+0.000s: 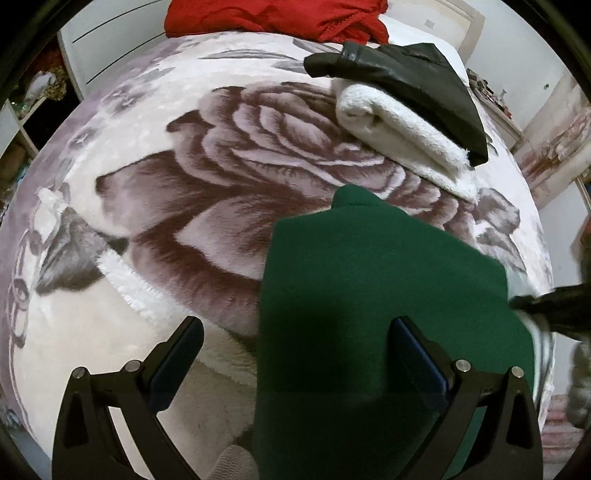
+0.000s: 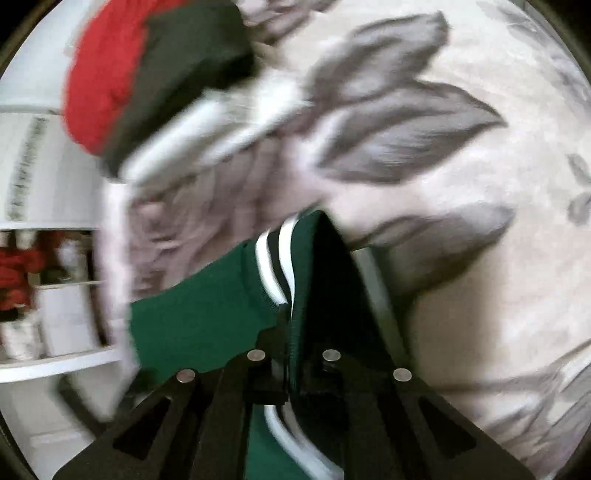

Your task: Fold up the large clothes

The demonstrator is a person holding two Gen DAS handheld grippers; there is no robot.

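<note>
A dark green garment (image 1: pixel 369 295) lies on the flower-patterned blanket (image 1: pixel 184 184) on the bed, under and ahead of my left gripper (image 1: pixel 295 336). My left gripper is open, its fingers (image 1: pixel 177 354) spread wide above the green cloth's left edge. My right gripper (image 2: pixel 291 321) is shut on the green garment's striped ribbed hem (image 2: pixel 273 266), white and black bands, lifted above the blanket (image 2: pixel 461 258). The right wrist view is blurred by motion.
A folded white fleece (image 1: pixel 399 133) with a folded dark garment (image 1: pixel 406 81) on top lies at the far right of the bed. A red garment (image 1: pixel 273 18) lies at the head. White shelves (image 2: pixel 55 295) stand beside the bed.
</note>
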